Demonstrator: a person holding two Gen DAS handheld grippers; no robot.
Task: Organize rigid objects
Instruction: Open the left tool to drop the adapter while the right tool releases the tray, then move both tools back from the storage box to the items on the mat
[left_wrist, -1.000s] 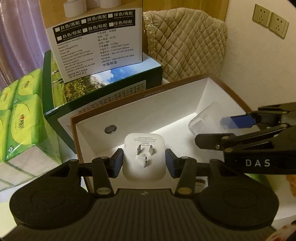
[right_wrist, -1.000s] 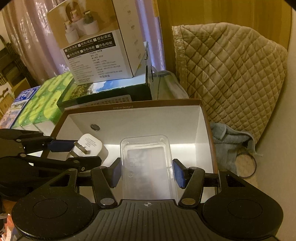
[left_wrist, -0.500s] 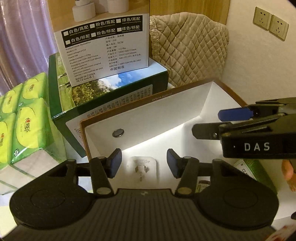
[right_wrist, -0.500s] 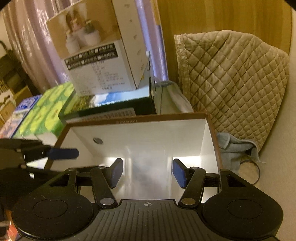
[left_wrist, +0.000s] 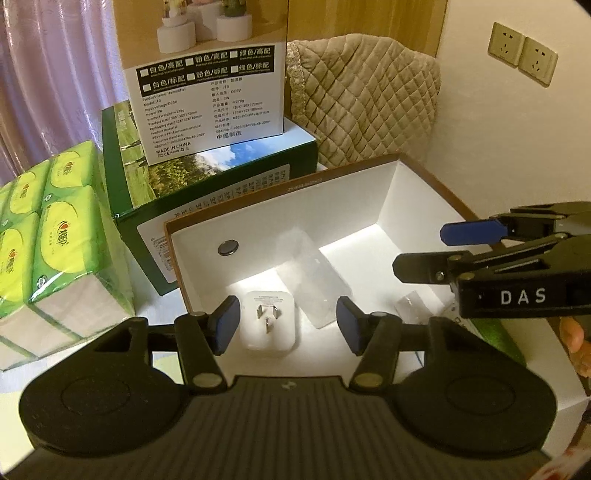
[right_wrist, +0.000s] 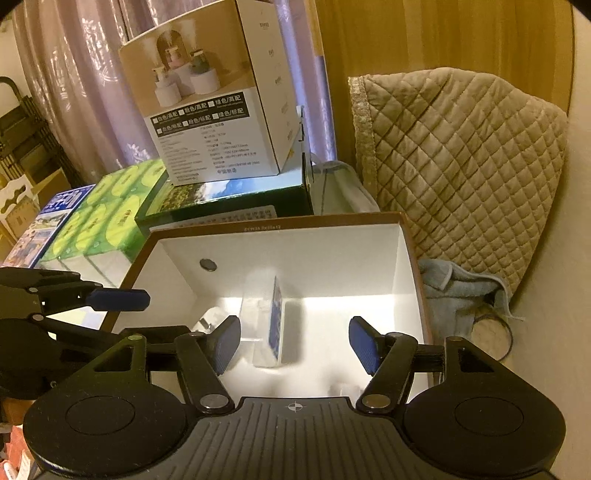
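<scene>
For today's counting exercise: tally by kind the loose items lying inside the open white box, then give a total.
White plug adapter: 1
Clear plastic case: 1
Dark round button-like disc on the inner wall: 1
Total: 3

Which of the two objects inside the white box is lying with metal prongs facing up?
The white square plug adapter, between the open left claw pads. The clear plastic case beside it has no prongs.
</scene>
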